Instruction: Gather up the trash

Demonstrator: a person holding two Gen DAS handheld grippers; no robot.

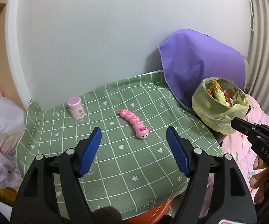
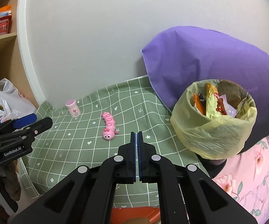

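Trash bin (image 2: 213, 119) right of right gripper (image 2: 136, 136), seemingly closed empty, left gripper (image 1: 133, 136) spread apart.

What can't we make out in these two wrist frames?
- Trash bin bottom contents: both views, hidden by top wrappers and liner.
- Small jar label: both views, too small to read.
- Object under the purple cloth: both views, fully covered.
- Orange item below the table: cut off by edge and right hand-held gripper.
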